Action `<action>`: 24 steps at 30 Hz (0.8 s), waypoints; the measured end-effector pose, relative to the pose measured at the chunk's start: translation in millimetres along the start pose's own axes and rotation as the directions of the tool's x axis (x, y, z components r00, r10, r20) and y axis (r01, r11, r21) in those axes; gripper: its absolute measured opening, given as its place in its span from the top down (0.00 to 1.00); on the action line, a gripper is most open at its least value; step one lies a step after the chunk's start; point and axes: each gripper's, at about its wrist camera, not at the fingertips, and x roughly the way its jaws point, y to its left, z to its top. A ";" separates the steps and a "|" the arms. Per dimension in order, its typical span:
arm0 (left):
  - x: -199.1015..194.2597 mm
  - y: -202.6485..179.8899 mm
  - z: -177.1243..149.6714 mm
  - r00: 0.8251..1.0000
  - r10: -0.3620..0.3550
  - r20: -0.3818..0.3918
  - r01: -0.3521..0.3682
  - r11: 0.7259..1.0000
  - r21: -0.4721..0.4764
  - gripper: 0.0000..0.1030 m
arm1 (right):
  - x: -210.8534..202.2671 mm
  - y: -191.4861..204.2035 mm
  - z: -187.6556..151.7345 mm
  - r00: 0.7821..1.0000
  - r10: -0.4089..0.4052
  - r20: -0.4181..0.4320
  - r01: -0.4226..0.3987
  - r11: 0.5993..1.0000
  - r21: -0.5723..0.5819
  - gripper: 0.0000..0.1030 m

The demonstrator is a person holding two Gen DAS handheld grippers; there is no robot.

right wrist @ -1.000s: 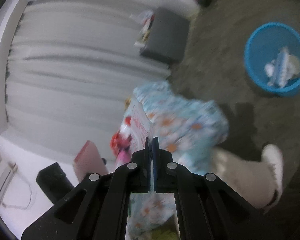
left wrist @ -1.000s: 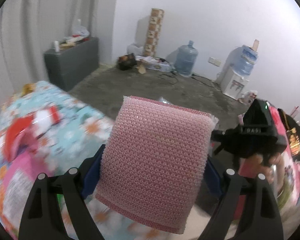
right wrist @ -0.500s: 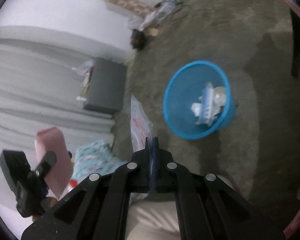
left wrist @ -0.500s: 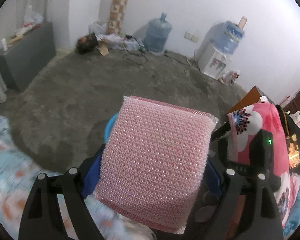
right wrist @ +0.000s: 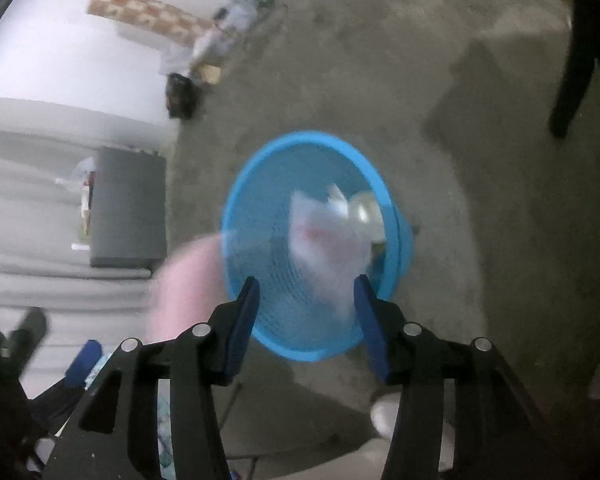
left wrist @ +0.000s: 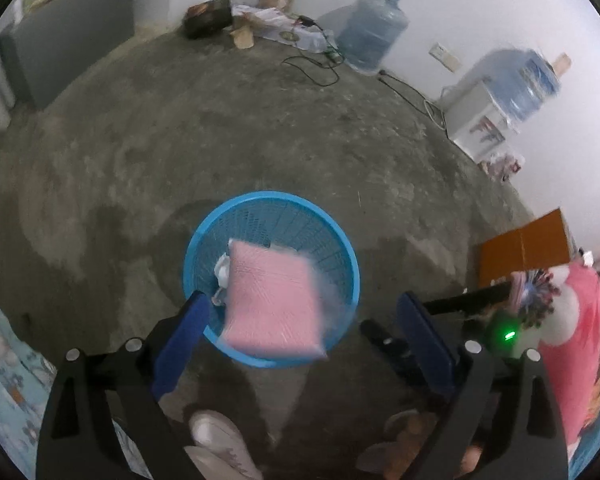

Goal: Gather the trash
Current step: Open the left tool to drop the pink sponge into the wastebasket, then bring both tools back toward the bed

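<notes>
A round blue mesh trash basket (left wrist: 342, 248) stands on the grey floor, also in the right wrist view (right wrist: 236, 216). My left gripper (left wrist: 300, 344) is open above it. A pink sponge pad (left wrist: 272, 300) is loose in the air below its fingers, over the basket's near rim; it shows as a pink blur in the right wrist view (right wrist: 184, 280). My right gripper (right wrist: 306, 320) is open too. A white wrapper with red print (right wrist: 328, 236) is blurred in the air over the basket mouth. Other trash lies inside the basket.
A grey cabinet (left wrist: 64, 28) stands by the far left wall. Two water jugs (left wrist: 370, 26), a white dispenser (left wrist: 480, 124) and floor clutter line the far wall. A floral cloth (left wrist: 4, 364) is at the left edge. The person's shoe (left wrist: 216, 444) is below.
Both grippers swung over the basket and opened. The left let go of the pink pad and the right let go of the white wrapper; both are dropping toward the basket.
</notes>
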 end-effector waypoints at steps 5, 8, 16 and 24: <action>-28.8 2.7 -3.6 0.998 0.001 0.070 -0.003 0.999 0.033 0.09 | -13.3 -4.2 -19.8 1.000 0.002 0.002 -0.002 0.999 -0.051 0.52; -49.8 4.5 -7.9 0.994 -0.028 0.110 0.025 0.999 0.035 0.09 | -22.0 -1.3 -22.7 1.000 0.008 0.023 -0.007 0.998 -0.066 0.52; -130.7 1.7 -38.4 0.968 -0.080 0.236 0.059 0.994 0.095 0.08 | -64.7 48.8 -40.9 0.989 0.029 0.148 0.013 0.961 -0.277 0.41; -219.8 8.7 -93.7 0.939 -0.199 0.280 0.161 0.975 0.153 0.06 | -104.6 106.8 -87.4 0.966 0.100 0.239 0.046 0.840 -0.540 0.25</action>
